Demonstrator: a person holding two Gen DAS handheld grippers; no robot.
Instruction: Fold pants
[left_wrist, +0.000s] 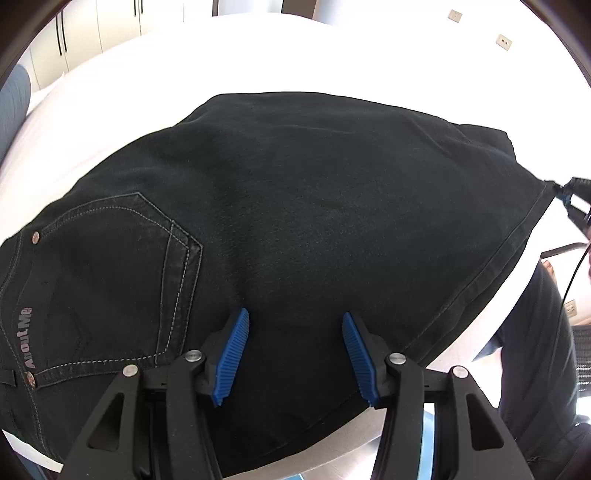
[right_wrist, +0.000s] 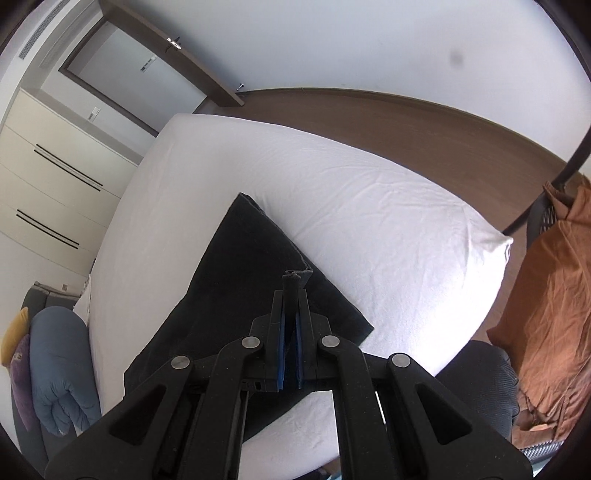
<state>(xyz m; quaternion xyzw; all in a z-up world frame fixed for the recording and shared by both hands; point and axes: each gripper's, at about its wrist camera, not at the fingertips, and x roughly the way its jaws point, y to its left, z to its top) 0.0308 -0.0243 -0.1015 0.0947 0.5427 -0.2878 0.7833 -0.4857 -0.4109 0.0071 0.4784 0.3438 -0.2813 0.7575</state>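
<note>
Below my half-open, empty left hand-held gripper (left_wrist: 295, 354) the black pants (left_wrist: 277, 206) lie on the bed (right_wrist: 369, 206), soft, heavy denim, while my right hand-held gripper (right_wrist: 291, 291) pinches the hem corner.

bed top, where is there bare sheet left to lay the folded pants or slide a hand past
Bare white sheet runs from the black denim pants out to the brown headboard and the mattress corner by the orange cloth. Crowded: the near edge, where the pants lie and the right claw pinches their hem.
</note>
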